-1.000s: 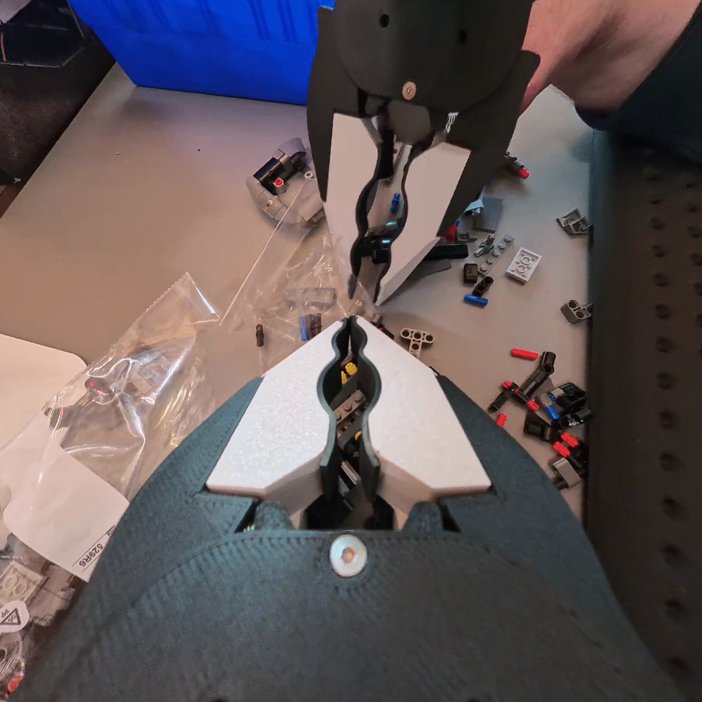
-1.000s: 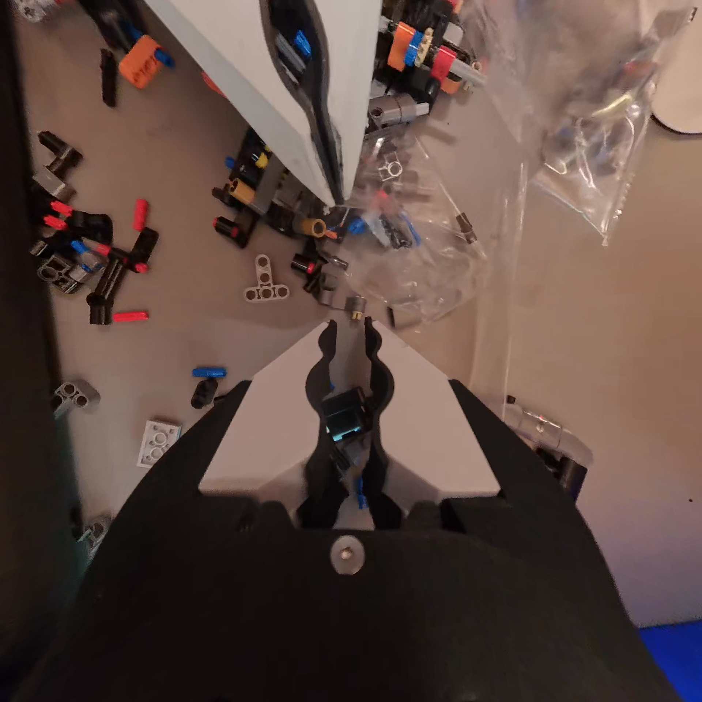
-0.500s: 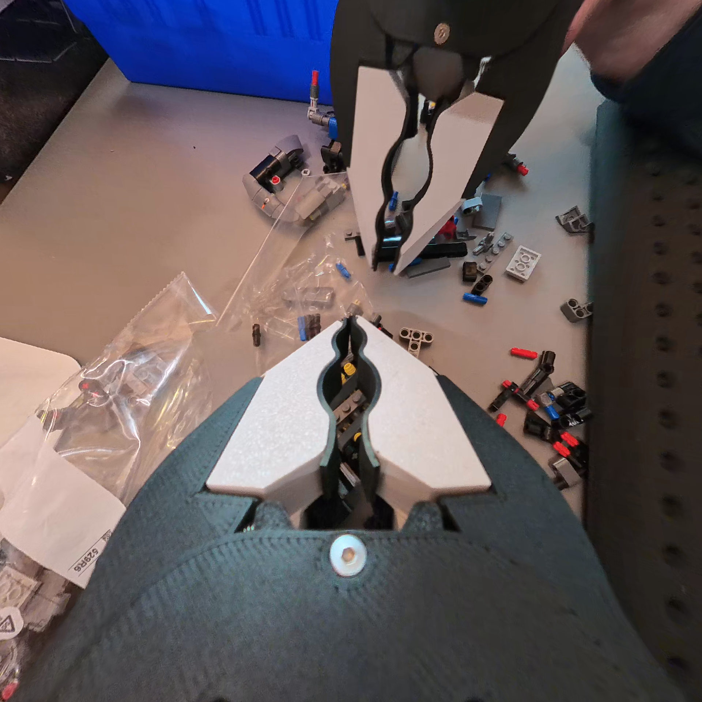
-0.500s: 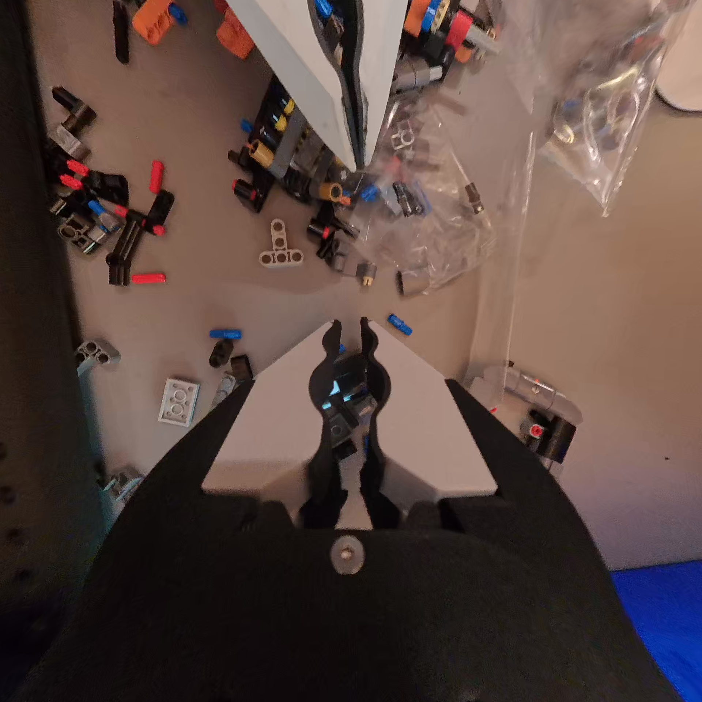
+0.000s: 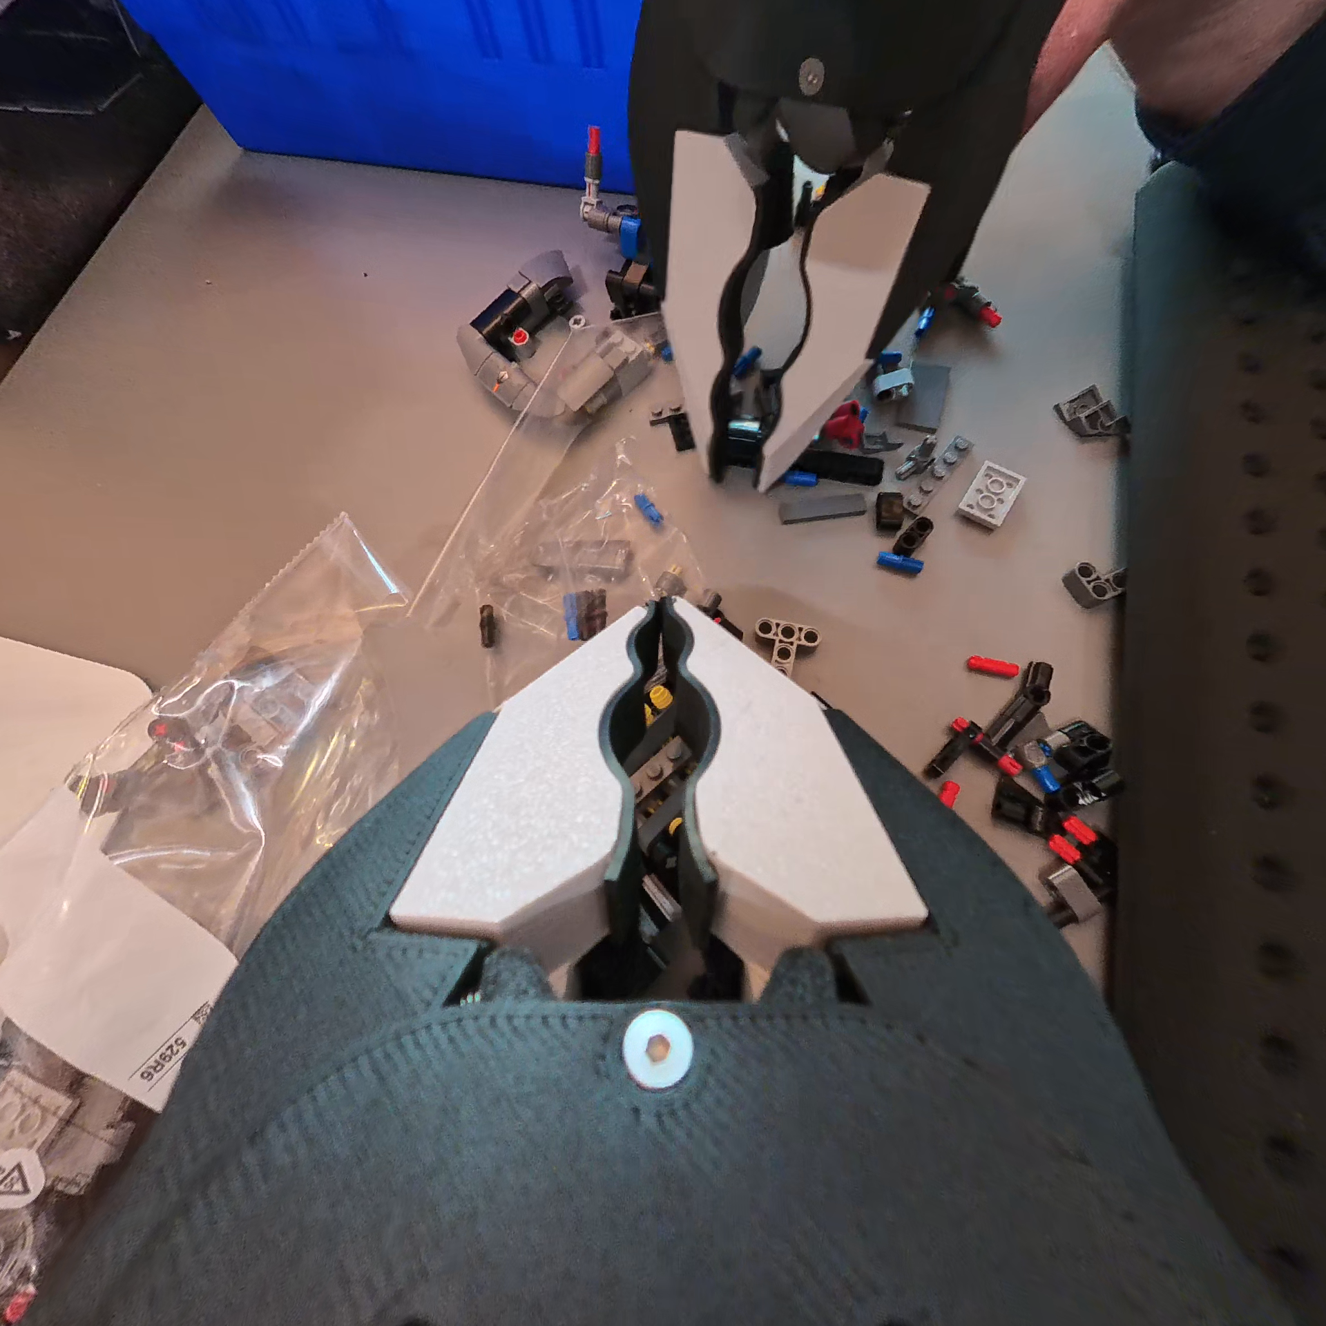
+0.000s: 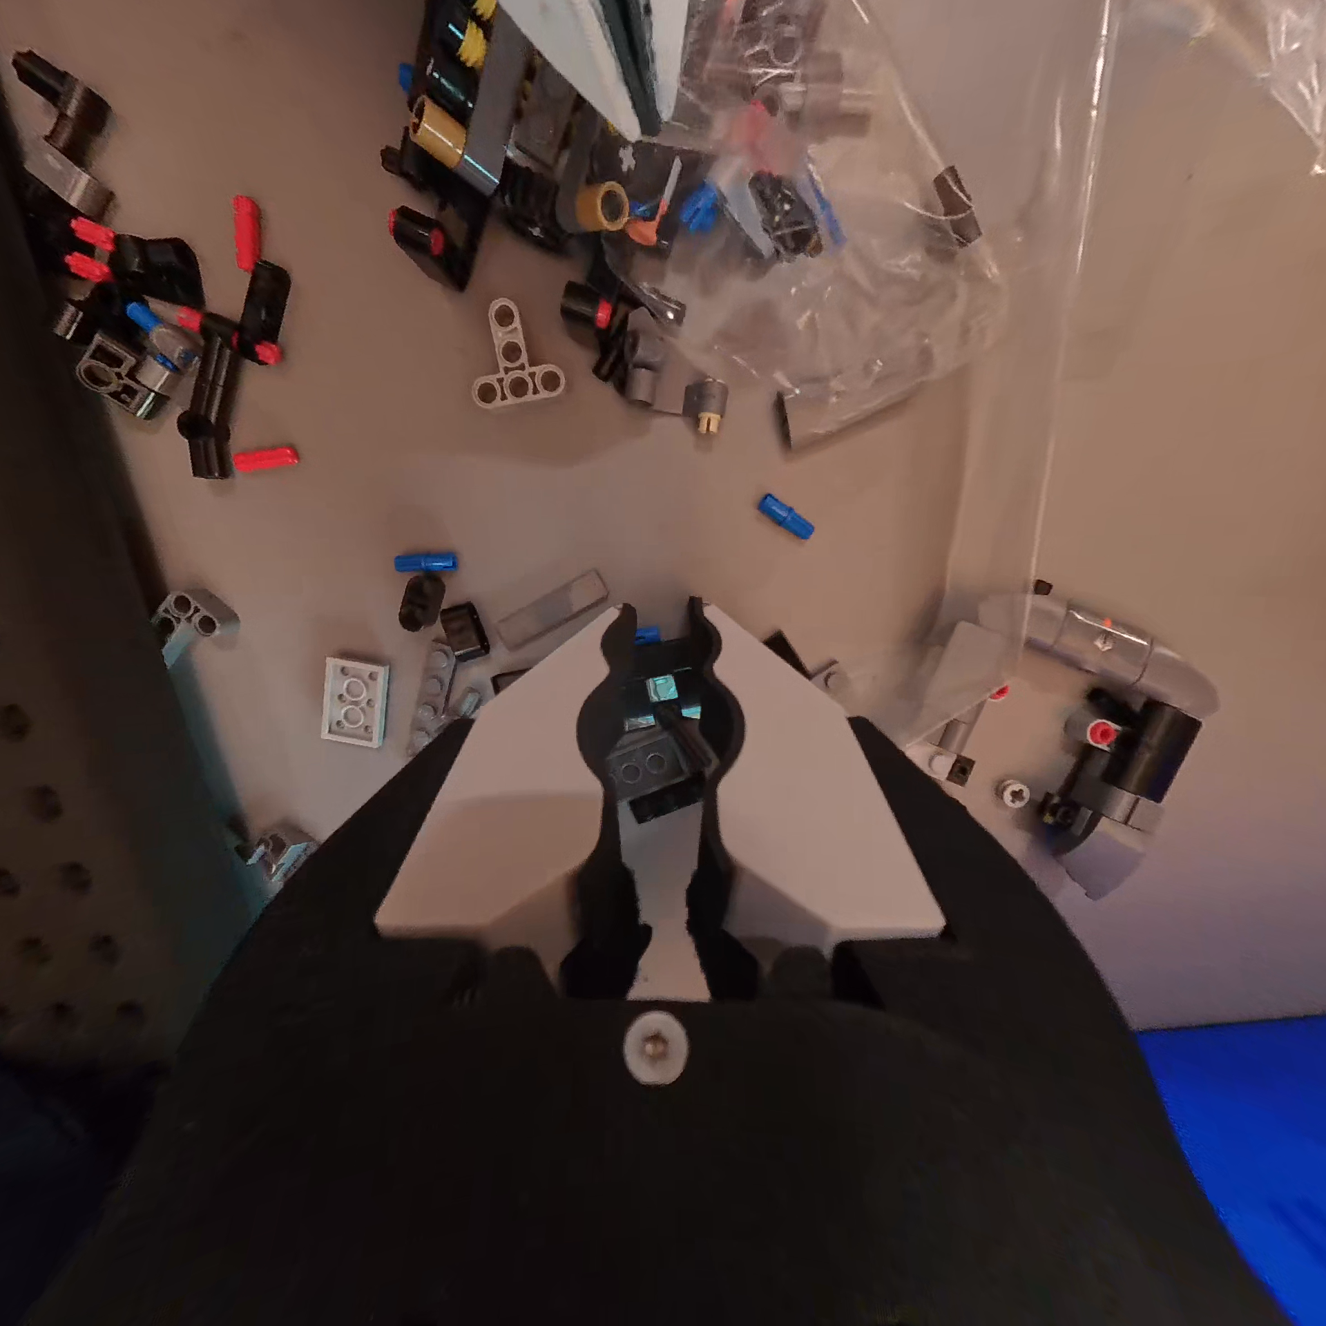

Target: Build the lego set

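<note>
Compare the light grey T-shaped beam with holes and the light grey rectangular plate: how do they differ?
Shape: the light grey T-shaped beam is a T; the light grey rectangular plate is a plain rectangle.
Face: the beam has five through-holes; the plate shows two rings.
Neighbours: the beam lies alone; the plate lies beside a narrow grey studded strip.
Both are light grey, flat on the table.

A grey table (image 5: 215, 373) runs under everything – a blue bin (image 5: 402, 79) stands at its far edge. A dark perforated panel (image 5: 1234, 646) borders its right side, and a white sheet (image 5: 50, 710) lies at the left edge.
</note>
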